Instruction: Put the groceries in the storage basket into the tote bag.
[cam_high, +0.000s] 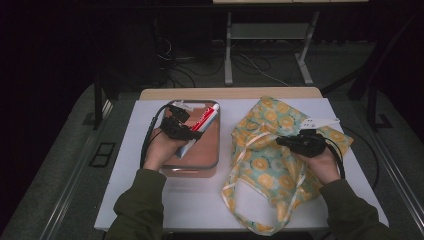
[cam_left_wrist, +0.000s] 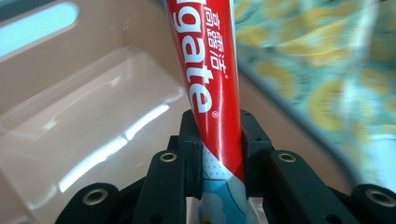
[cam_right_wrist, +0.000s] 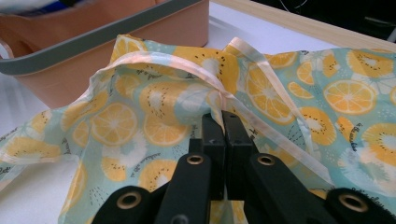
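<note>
Jaws of our left gripper (cam_left_wrist: 217, 154) are clamped on the toothpaste tube (cam_left_wrist: 208, 70), pressing its red body from both sides just above the pale blue end. From the high view we see the tube (cam_high: 202, 122) held tilted over the pink bin (cam_high: 212, 150), its white cap pointing toward the far rim, with our left hand (cam_high: 162, 150) below it. The bin's glossy inner floor (cam_left_wrist: 93, 135) lies under the tube.

Our right gripper (cam_right_wrist: 224, 135) has its jaws pressed together on a fold of the orange-print fabric bag (cam_right_wrist: 280, 93), right at the pale trim (cam_right_wrist: 163, 58) along the opening. The bag (cam_high: 270, 165) lies crumpled on the white table (cam_high: 200, 200) just beside the bin, its long handle loops trailing toward the near edge. Our right hand (cam_high: 325, 162) rests over the bag's right side.
</note>
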